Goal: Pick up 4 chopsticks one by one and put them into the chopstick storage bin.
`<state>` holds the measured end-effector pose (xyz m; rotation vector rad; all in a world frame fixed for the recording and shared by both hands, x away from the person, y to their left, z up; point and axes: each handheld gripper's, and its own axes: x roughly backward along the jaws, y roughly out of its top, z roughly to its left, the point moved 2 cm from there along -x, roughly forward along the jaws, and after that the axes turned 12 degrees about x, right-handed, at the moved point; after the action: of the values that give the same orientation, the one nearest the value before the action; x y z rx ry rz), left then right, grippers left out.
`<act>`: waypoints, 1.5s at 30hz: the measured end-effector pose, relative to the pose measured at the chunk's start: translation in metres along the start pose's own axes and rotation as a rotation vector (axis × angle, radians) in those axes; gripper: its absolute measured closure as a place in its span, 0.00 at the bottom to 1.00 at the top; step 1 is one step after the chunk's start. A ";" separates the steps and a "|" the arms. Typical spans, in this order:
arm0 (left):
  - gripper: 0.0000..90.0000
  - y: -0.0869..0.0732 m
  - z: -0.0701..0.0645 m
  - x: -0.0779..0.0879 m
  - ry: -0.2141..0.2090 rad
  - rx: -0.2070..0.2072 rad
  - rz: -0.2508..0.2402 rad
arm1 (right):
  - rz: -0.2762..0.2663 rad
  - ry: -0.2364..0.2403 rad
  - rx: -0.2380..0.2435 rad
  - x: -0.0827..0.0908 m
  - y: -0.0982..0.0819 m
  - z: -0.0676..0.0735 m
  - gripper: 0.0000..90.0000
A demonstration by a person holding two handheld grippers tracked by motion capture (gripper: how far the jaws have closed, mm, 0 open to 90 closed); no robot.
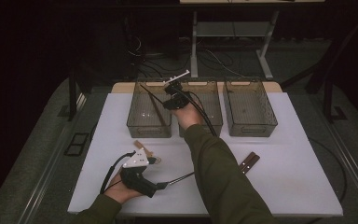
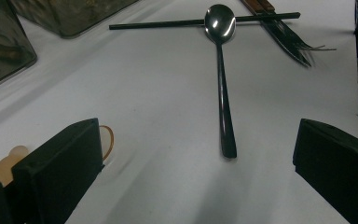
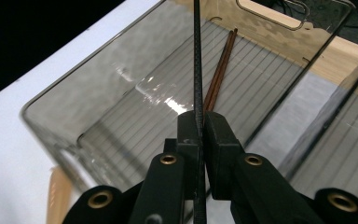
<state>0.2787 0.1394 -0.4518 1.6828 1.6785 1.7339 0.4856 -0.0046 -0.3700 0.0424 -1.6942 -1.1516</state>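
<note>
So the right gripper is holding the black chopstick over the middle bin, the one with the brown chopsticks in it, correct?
Not the middle bin: the right gripper, shut on the black chopstick, is over the left bin, as the high view shows. The brown chopsticks do lie in it.

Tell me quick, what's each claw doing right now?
Left gripper: open, holding nothing, jaws wide apart above the table near a black spoon.
Right gripper: shut on a thin black chopstick, over the left clear bin.
</note>
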 end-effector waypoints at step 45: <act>0.00 0.000 0.000 0.000 0.007 0.003 0.002 | -0.087 0.096 0.092 0.056 -0.040 -0.001 0.40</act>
<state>0.2783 0.1393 -0.4517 1.6818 1.6834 1.7415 0.4418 -0.0562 -0.3574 0.2274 -1.6728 -1.1169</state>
